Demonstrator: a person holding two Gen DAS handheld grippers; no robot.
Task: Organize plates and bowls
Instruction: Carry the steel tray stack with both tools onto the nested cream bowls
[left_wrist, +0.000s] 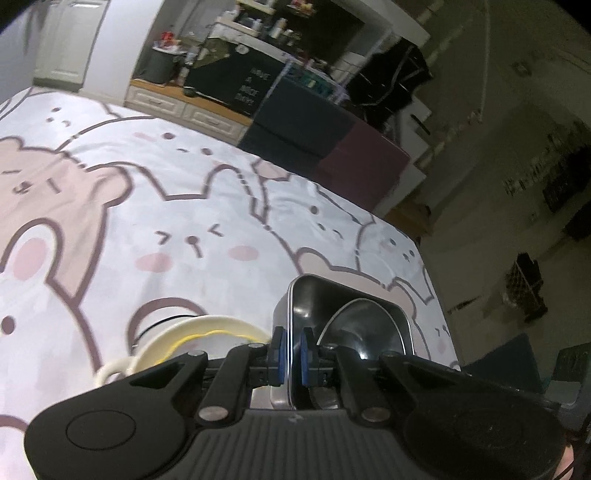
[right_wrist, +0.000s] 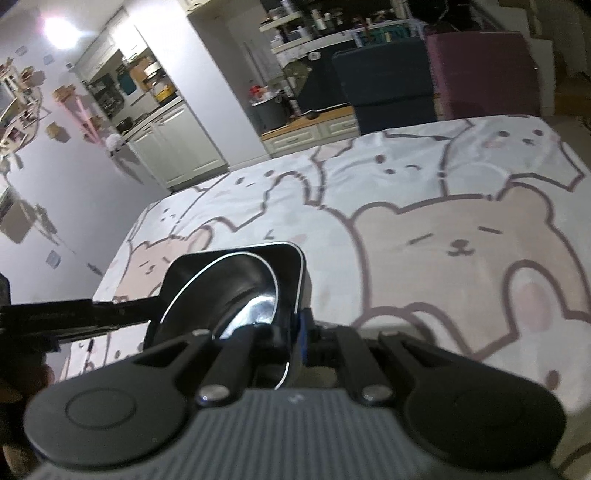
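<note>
A square steel tray (left_wrist: 306, 295) holds a round steel bowl (left_wrist: 360, 325) tilted inside it. My left gripper (left_wrist: 292, 349) is shut on the tray's near left rim. In the right wrist view the same tray (right_wrist: 291, 266) with the bowl (right_wrist: 240, 291) is held above the bear-print cloth. My right gripper (right_wrist: 295, 332) is shut on the tray's right rim. The left gripper's black body (right_wrist: 55, 317) reaches in from the left. A cream bowl with a handle (left_wrist: 192, 332) stands on the cloth, left of the tray.
The table is covered with a bear-print cloth (left_wrist: 184, 206); its far edge (left_wrist: 325, 184) drops off to dark blue and maroon boxes (left_wrist: 325, 140). White cabinets (right_wrist: 177, 140) and cluttered shelves stand behind.
</note>
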